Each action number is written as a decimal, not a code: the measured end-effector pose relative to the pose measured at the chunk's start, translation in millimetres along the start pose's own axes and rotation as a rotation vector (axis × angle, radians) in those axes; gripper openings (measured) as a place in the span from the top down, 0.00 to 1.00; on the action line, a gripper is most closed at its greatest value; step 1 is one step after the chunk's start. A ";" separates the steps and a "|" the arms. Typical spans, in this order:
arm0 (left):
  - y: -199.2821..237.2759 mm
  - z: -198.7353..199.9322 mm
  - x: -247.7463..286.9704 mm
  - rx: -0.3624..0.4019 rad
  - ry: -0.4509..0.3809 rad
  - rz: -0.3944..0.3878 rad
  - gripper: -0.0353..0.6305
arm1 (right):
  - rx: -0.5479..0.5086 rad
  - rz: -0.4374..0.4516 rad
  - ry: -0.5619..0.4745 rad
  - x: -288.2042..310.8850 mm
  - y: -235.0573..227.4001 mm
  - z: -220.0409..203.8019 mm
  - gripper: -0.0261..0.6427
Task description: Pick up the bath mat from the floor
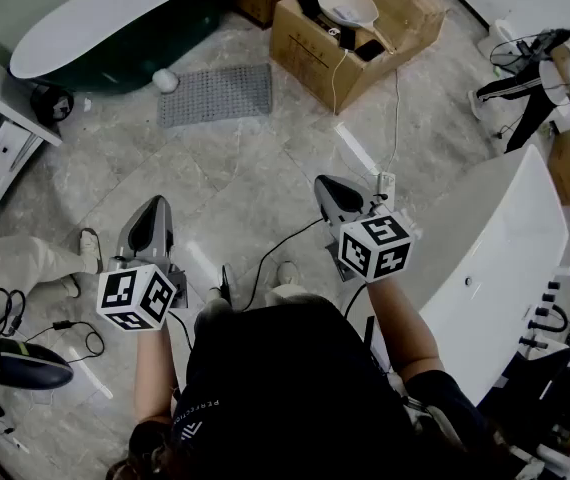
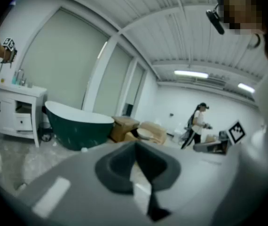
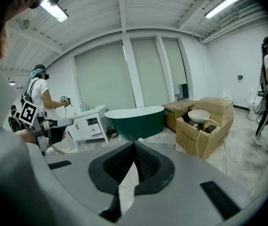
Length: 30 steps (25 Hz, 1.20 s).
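A person in a black short-sleeved top (image 1: 275,388), with small pale lettering (image 1: 193,418) printed on its left side, works with a grey, wedge-nosed left gripper (image 1: 155,206) and a matching right gripper (image 1: 327,184). Each gripper carries a white cube of black square markers, the left cube (image 1: 136,297) and the right cube (image 1: 375,245), and a thin black cable (image 1: 275,253) trails from the right one. In the right gripper view the jaws are lined with dark ribbed pads (image 3: 148,166) set in smooth grey shells.
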<state>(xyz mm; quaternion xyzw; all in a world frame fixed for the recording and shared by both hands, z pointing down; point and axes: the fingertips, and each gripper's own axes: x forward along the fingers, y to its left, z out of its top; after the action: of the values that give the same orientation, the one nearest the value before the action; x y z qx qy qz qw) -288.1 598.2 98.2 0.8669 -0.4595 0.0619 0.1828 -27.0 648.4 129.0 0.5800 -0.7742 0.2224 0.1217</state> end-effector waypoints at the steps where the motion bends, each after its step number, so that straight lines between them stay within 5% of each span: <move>1: -12.1 -4.1 6.8 -0.004 0.002 0.007 0.94 | 0.002 0.003 0.001 -2.4 -12.4 0.2 0.96; 9: -77.2 -27.1 48.8 -0.035 0.019 0.011 0.94 | -0.019 0.032 0.022 -5.5 -73.1 -6.5 0.96; 30: -120.9 -24.4 90.0 0.003 0.014 0.063 0.94 | 0.073 0.116 0.034 -1.6 -138.0 -10.5 0.96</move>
<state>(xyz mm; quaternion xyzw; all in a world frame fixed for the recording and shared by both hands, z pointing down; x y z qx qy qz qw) -136.3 599.4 114.1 0.8518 -0.4853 0.0745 0.1827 104.2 623.3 165.4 0.5345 -0.7957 0.2667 0.1005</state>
